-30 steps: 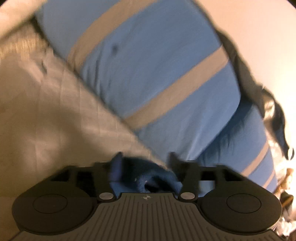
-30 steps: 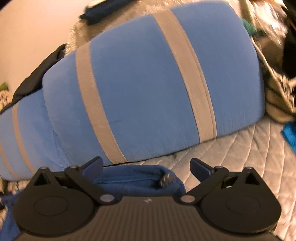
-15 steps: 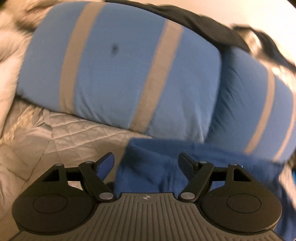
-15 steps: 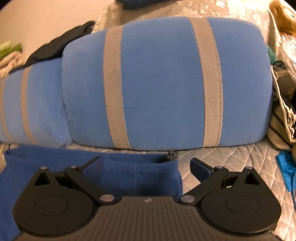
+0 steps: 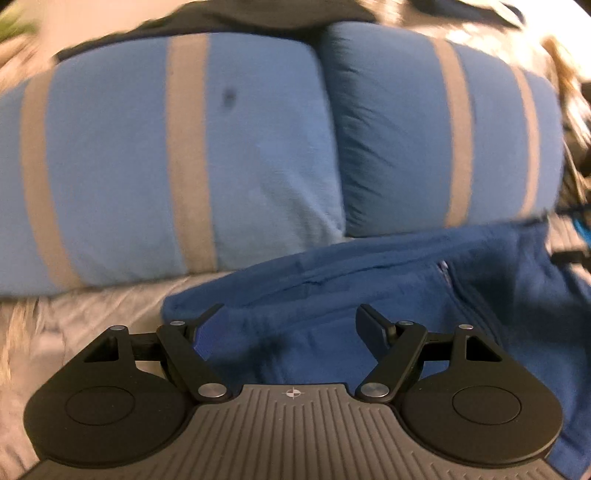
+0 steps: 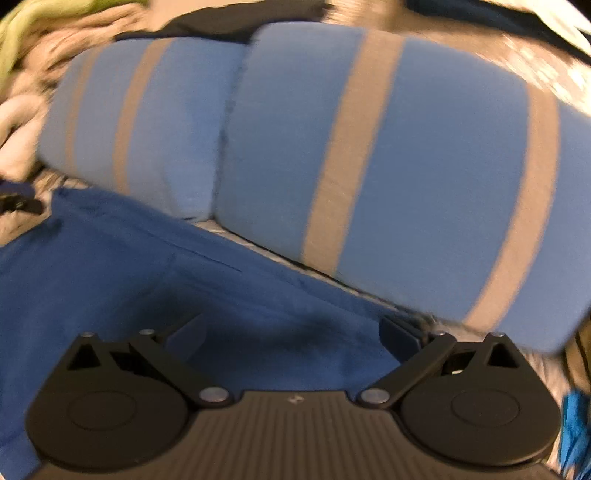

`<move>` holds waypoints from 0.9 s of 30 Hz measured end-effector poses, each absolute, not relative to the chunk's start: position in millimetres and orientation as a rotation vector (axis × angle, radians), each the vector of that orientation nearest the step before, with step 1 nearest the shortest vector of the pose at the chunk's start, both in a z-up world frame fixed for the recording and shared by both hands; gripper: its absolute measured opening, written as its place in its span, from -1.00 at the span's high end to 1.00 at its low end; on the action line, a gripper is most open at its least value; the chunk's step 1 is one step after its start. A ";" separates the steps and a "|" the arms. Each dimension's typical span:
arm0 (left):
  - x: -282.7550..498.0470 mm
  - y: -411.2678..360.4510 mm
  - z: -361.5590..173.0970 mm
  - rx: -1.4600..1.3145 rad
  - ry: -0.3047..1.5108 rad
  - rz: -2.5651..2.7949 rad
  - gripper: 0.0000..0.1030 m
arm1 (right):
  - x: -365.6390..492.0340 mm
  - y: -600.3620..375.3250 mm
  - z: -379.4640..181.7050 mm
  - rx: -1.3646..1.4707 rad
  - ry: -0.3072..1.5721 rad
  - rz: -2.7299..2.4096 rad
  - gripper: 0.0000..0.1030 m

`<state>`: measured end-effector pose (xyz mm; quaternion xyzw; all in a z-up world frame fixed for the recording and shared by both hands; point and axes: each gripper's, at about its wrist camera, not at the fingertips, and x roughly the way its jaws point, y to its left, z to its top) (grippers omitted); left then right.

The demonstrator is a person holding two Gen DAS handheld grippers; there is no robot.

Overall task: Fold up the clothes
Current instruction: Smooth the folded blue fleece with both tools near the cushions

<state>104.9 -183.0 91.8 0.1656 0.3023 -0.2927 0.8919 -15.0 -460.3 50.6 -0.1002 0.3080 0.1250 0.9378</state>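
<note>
Dark blue garment (image 5: 332, 306) spread on the bed below two striped pillows (image 5: 177, 147), long edge running left to right, directly beneath left hand-held gripper (image 5: 291, 325) and right hand-held gripper (image 6: 291, 332), both spread, gripping nothing.

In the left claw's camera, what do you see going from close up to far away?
Left claw, open → dark blue garment lying on the quilted bedspread → two blue pillows with grey stripes → black cloth behind them.
</note>
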 end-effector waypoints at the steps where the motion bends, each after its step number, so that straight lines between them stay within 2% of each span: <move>1: 106.2 -186.6 90.9 0.366 0.626 -0.634 -0.47 | -12.1 -454.4 50.9 -0.231 0.628 0.272 -0.99; 11: 141.4 -203.6 69.2 0.565 0.657 -0.842 -0.46 | 10.2 -436.8 54.9 -0.273 0.647 0.446 -0.99; 14: 149.1 -210.1 61.3 0.628 0.675 -0.883 -0.38 | 10.5 -436.1 55.0 -0.293 0.652 0.499 -0.99; 15: 149.8 -212.2 58.3 0.651 0.684 -0.902 -0.30 | 10.5 -436.9 54.5 -0.296 0.656 0.512 -0.99; 17: 147.9 -216.6 55.4 0.709 0.682 -0.909 0.03 | 11.4 -437.8 53.6 -0.310 0.664 0.533 -0.99; 18: 144.7 -217.6 57.6 0.734 0.674 -0.911 0.42 | 12.2 -438.1 53.3 -0.316 0.669 0.542 -0.99; 19: 142.6 -217.8 59.5 0.746 0.668 -0.919 0.52 | 13.3 -438.7 52.7 -0.321 0.675 0.551 -0.99; 23: 131.8 -216.1 66.6 0.793 0.612 -0.902 0.79 | 19.4 -438.3 49.4 -0.350 0.693 0.575 -0.99; 27: 128.8 -212.2 76.7 0.779 0.542 -0.849 0.80 | 33.0 -434.1 46.2 -0.357 0.711 0.583 -0.99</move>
